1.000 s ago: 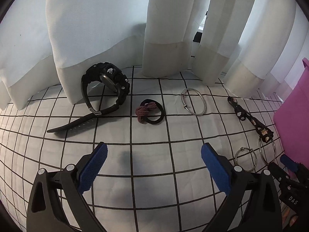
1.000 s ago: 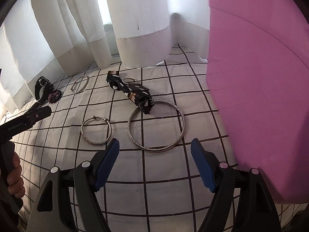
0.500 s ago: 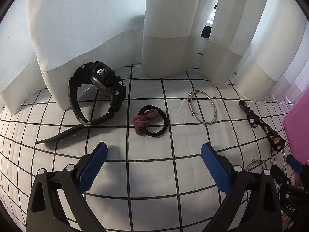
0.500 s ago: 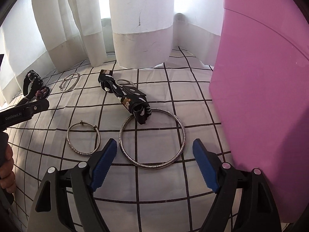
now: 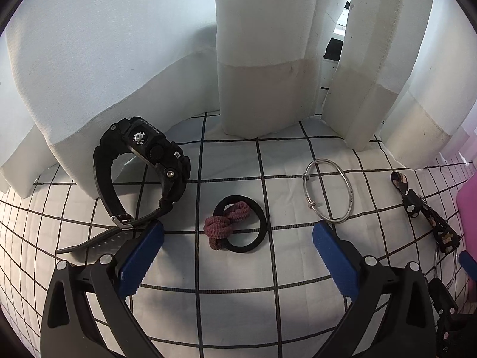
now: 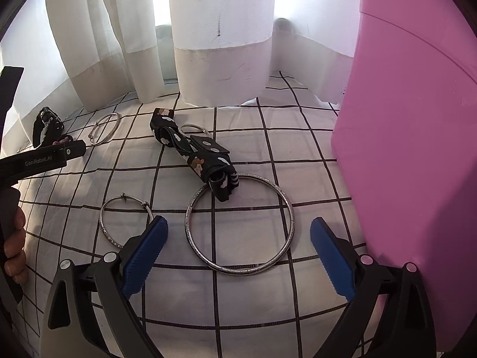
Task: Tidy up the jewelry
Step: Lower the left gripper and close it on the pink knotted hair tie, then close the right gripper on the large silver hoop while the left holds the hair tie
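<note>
Both claws lined up over the jewelry, nothing gripped yet

The hair ties (image 5: 237,223) lay on the gridded bedsheet (image 5: 235,307) ahead of my wide-open, empty left claw (image 5: 237,238); I judged a low, centred close best. My right claw (image 6: 238,238), equally spread, straddled the large bangle (image 6: 240,223).

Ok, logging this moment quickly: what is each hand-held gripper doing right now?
Left hand-held gripper: open, holding nothing.
Right hand-held gripper: open, holding nothing.

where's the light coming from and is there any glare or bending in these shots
Right wrist view: backlit curtain blows out white, and the large silver ring stays sharp. Left wrist view: softer light, faint shadow beneath the open jaws. Both views: fisheye bends the grid cloth lines near the edges.
</note>
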The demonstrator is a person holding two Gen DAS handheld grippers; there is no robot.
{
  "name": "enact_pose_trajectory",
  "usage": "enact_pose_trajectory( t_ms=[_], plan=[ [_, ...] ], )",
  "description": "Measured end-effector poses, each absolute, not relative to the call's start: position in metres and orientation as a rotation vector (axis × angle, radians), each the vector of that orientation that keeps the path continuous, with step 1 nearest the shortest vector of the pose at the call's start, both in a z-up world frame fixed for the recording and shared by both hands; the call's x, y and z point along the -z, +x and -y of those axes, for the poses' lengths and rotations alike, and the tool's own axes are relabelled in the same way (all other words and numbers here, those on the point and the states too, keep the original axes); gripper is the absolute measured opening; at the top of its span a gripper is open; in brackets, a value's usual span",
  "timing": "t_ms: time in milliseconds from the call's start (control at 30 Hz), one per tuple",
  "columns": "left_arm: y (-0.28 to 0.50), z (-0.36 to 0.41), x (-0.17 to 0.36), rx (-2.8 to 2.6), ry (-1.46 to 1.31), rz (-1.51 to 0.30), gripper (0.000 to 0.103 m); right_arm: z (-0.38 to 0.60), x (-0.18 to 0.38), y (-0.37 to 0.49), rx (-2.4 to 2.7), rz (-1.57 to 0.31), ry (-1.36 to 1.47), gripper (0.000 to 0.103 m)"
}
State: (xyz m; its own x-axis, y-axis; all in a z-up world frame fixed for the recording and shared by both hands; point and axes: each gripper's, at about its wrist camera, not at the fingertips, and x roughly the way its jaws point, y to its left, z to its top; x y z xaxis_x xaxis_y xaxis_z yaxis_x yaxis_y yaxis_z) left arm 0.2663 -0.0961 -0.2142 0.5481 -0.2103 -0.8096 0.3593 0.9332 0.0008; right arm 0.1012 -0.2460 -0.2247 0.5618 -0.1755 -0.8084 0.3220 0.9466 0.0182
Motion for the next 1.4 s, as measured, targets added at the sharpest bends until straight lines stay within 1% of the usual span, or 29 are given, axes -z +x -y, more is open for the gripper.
enact_pose_trajectory(
  t_ms=[133,167,233,267,300,333,367,400,433,467,500,533,567,867,1100,1400],
  plan=[
    [0.272,0.098,0.212,0.358,0.179,-0.927,0.095,0.246,0.225,0.101,0.296,-0.930,0.172,0.093],
    [0.272,0.097,0.212,0.354,0.175,-0.923,0.092,0.246,0.225,0.101,0.296,-0.931,0.172,0.093],
    [0.273,0.096,0.209,0.355,0.170,-0.907,0.080,0.246,0.224,0.101,0.297,-0.931,0.169,0.093],
    [0.271,0.095,0.206,0.364,0.172,-0.895,0.065,0.246,0.225,0.101,0.296,-0.932,0.169,0.093],
    [0.269,0.095,0.205,0.374,0.178,-0.887,0.055,0.246,0.224,0.101,0.292,-0.931,0.169,0.093],
    [0.266,0.097,0.204,0.384,0.184,-0.880,0.050,0.245,0.224,0.101,0.287,-0.930,0.169,0.092],
    [0.263,0.099,0.204,0.394,0.192,-0.870,0.040,0.245,0.224,0.101,0.285,-0.930,0.168,0.092],
    [0.256,0.102,0.204,0.410,0.204,-0.858,0.026,0.244,0.224,0.102,0.284,-0.930,0.168,0.092],
    [0.252,0.106,0.204,0.417,0.222,-0.845,0.021,0.245,0.223,0.101,0.281,-0.929,0.169,0.091],
    [0.247,0.109,0.205,0.413,0.246,-0.830,0.018,0.244,0.222,0.101,0.273,-0.927,0.165,0.088],
    [0.244,0.111,0.205,0.406,0.263,-0.818,0.017,0.244,0.222,0.102,0.259,-0.922,0.159,0.082],
    [0.241,0.111,0.205,0.406,0.265,-0.815,0.016,0.242,0.220,0.101,0.251,-0.917,0.151,0.079],
    [0.240,0.110,0.205,0.410,0.256,-0.818,0.016,0.239,0.220,0.101,0.245,-0.909,0.146,0.070],
    [0.216,0.089,0.206,0.447,0.219,-0.848,0.016,0.239,0.218,0.094,0.231,-0.899,0.174,0.069],
    [0.191,0.092,0.199,0.513,0.218,-0.865,0.016,0.232,0.212,0.079,0.220,-0.898,0.183,0.069],
    [0.177,0.083,0.197,0.547,0.208,-0.878,0.016,0.217,0.192,0.069,0.196,-0.872,0.178,0.069]
  ],
)
